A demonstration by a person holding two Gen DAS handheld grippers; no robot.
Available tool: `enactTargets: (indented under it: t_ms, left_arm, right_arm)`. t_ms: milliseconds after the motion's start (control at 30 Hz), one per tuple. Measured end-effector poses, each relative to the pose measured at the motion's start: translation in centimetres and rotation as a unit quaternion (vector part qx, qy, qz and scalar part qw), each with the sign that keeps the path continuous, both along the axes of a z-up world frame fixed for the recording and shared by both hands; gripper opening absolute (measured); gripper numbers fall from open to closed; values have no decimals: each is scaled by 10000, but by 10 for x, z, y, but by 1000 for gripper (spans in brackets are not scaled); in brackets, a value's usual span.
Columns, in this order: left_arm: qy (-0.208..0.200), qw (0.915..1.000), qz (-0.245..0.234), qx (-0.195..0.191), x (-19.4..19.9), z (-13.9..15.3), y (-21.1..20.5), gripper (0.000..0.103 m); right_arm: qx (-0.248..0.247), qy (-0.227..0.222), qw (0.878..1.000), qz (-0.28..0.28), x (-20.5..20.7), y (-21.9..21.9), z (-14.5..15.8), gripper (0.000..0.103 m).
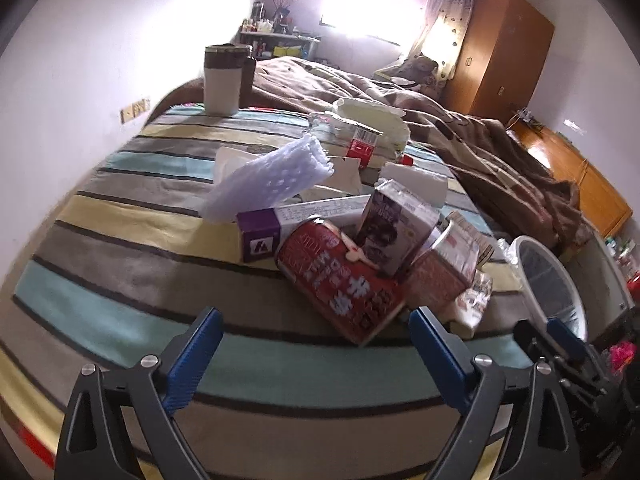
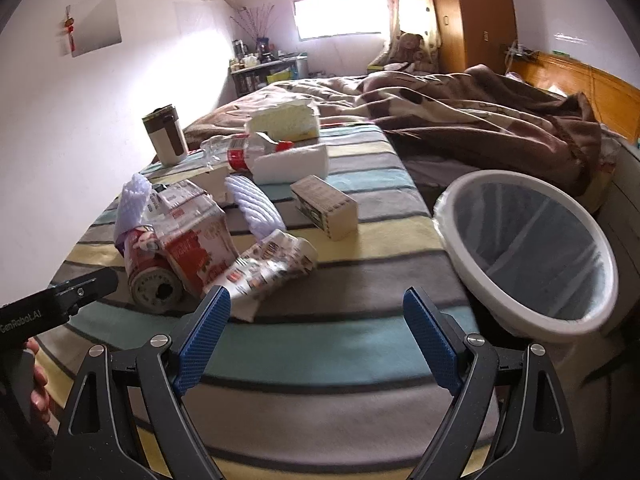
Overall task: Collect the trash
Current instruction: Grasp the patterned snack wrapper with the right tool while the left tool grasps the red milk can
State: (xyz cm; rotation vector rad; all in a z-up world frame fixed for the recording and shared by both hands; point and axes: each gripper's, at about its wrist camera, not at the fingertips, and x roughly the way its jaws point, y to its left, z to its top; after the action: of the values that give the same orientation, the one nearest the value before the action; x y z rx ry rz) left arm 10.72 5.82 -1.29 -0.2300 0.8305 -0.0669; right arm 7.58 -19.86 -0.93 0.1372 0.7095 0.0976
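Both the left gripper (image 1: 316,334) and the right gripper (image 2: 316,316) hang wide apart and empty over the striped bed (image 2: 360,344), the red can (image 1: 340,284) lying among cartons near the white bin (image 2: 524,248).

Left gripper (image 1: 316,332) hangs over the striped bed (image 1: 132,248), jaws wide with nothing between them. Just ahead lies a red can (image 1: 340,284) on its side, touching a purple box (image 1: 260,236) and two cartons. White bin (image 1: 552,280) sits off the bed's right edge.
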Motion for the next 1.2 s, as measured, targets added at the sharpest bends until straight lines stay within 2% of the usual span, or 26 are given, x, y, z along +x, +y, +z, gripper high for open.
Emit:
enactTargets:
  t_ms: [100,267,400,600,767,900,1033,1100,1200]
  left_arm:
    - [88,10000,14,-3,11,-4,1,94]
    - [314,9991,70,-267,29,-11,9,89]
    - [341,9988,84,-340,41,-11,12,88]
    - [487,9976,51,-486,57,-14,11,88]
    - [684,9962,-71,-528,67,-23,1,88]
    - [752,9962,-144,-411,70,-25,-9,88]
    - [925,9946,-273,-377,71,-33,-16,87]
    - [943,9948,-280,-251,69,-35,-18,83]
    - [957,9948,-283,-201,69,-35,-17,81]
  right_arm:
    - [84,154,9998,100,13,7,-4,90]
    - [157,342,9992,132,29,19,-10,85]
    - [142,485,9985,186,39,25,-12,83]
    - [135,789,9966,191,53,30,-20,75]
    - [217,869,9958,182,53,24,-22,75]
    - [182,874,9959,117,50,16,-19,71]
    - [408,965,9945,52,51,9,-21,71]
    - [510,1058,9930,120,56,14,-24,71]
    - [396,1041,9937,126,58,20,-26,71]
